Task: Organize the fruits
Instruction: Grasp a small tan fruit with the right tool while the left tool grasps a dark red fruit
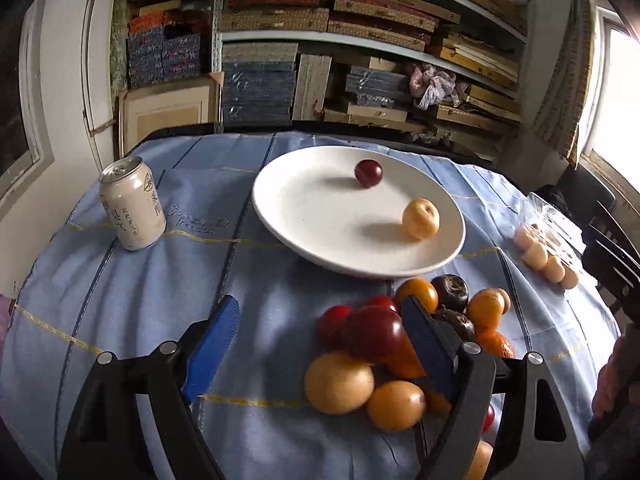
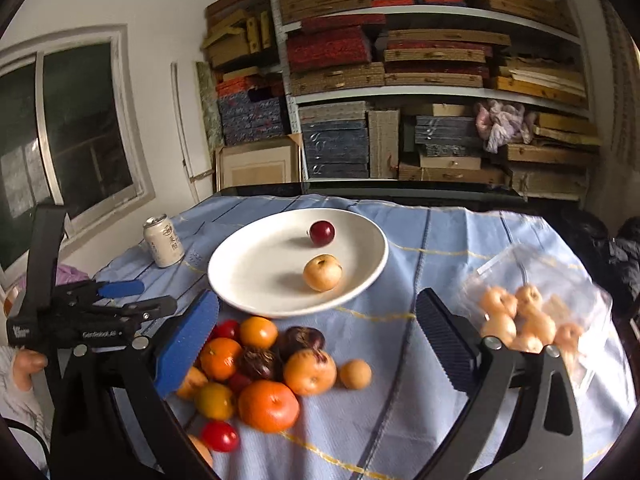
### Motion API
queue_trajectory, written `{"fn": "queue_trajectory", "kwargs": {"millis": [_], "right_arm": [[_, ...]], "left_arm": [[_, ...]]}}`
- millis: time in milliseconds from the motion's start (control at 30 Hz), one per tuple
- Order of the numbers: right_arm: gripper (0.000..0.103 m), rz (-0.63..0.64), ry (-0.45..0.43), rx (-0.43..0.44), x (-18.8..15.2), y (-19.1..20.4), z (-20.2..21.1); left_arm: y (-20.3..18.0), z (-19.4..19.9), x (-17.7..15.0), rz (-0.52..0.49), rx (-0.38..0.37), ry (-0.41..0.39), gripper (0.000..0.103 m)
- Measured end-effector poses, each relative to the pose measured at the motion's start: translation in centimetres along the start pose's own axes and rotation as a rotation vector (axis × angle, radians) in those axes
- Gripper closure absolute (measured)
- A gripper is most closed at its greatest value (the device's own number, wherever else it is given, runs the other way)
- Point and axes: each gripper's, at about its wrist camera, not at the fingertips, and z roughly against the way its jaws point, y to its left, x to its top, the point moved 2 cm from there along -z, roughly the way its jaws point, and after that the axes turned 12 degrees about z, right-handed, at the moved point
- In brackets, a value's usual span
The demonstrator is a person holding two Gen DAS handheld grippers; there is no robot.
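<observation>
Only a dark red plum (image 2: 321, 233) and a yellow pear (image 2: 322, 272) are on the white plate (image 2: 256, 264) so far, the fruit pile (image 2: 260, 372) waits just in front, both the left gripper (image 1: 316, 350) and right gripper (image 2: 316, 340) wide and empty.

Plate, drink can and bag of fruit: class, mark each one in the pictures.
Plate (image 2: 248, 268): right wrist view, bare white middle.
Drink can (image 1: 134, 208): left wrist view, printed side wall.
Bag of fruit (image 2: 520, 312): right wrist view, pale fruit showing through plastic.
</observation>
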Motion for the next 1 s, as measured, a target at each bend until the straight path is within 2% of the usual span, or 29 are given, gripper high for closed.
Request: {"fn": "queue_trajectory", "kwargs": {"millis": [200,367,600,633,767,967,1000], "right_arm": [[0.006,-0.061,0.036,0.019,-1.1,-1.6,-1.2],[0.006,-0.063,0.052,0.028,-1.5,-1.3,-1.8],[0.006,-0.075,0.085,0.019,-1.8,-1.3,-2.7],[0.006,-0.079,0.090,0.018,-1.8,-1.5,-2.7],[0.006,-0.079,0.110,0.016,-1.9,-1.7,-3.2],[0.006,-0.077,0.128,0.017,-2.1,-1.6,-3.4],[0.006,-0.080,0.135,0.018,-2.2,-1.6,-3.6]], "left_arm": [[-1.8,-1.1,-1.5,-0.097,0.030,-0.024,0.019],[-2.4,-2.0,-2.4,-0.134,-0.013,0.007,0.019],[-1.9,-2.5,-2.2,-0.107,-0.053,0.018,0.021],[-1.7,-2.5,-2.1,-0.100,-0.060,0.016,0.023],[-1.7,-2.6,-1.9,-0.098,-0.074,0.022,0.044],[-2.0,-3.2,-2.4,-0.119,-0.083,0.039,0.062],[-2.1,-3.2,-2.5,-0.124,-0.082,0.037,0.062]]}}
